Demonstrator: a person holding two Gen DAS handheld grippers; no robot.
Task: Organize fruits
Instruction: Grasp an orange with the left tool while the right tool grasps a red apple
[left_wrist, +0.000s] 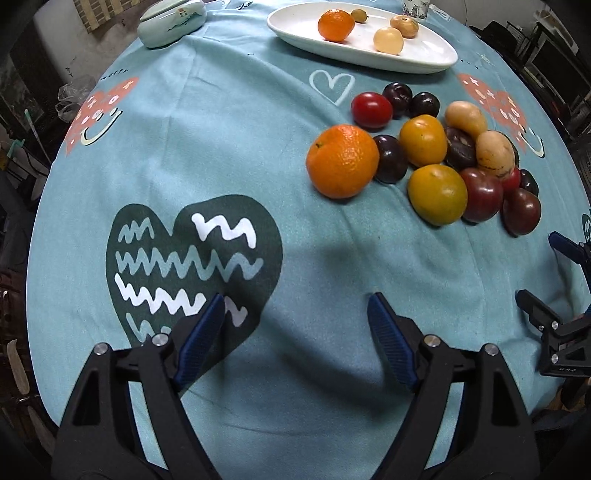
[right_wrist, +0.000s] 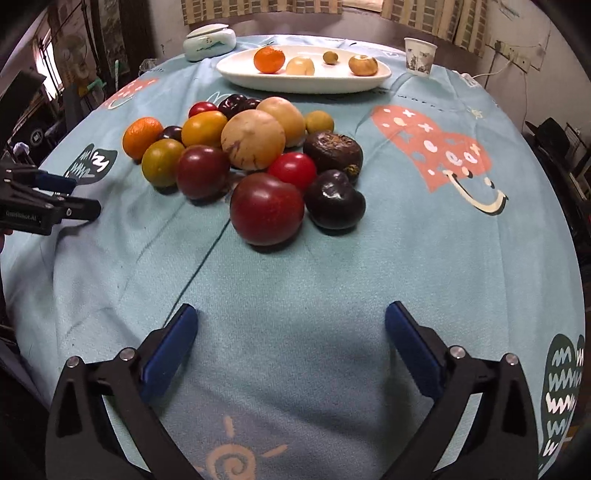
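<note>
A pile of fruit lies on the blue tablecloth: an orange (left_wrist: 342, 160) at its left edge, yellow-green citrus (left_wrist: 437, 194), dark plums (left_wrist: 389, 158), red tomatoes (left_wrist: 371, 110) and tan fruits (left_wrist: 494, 154). In the right wrist view a big red plum (right_wrist: 266, 208) and a dark plum (right_wrist: 334, 199) are nearest. A white oval plate (left_wrist: 424, 59) at the back holds an orange (left_wrist: 335, 24) and three small pale fruits. My left gripper (left_wrist: 295, 306) is open and empty, short of the pile. My right gripper (right_wrist: 290, 314) is open and empty, in front of the red plum.
A pale lidded ceramic dish (left_wrist: 171, 22) sits at the back left, and a small paper cup (right_wrist: 420, 57) at the back right. The right gripper also shows at the left wrist view's right edge (left_wrist: 554, 277). The round table's edge drops off to clutter all around.
</note>
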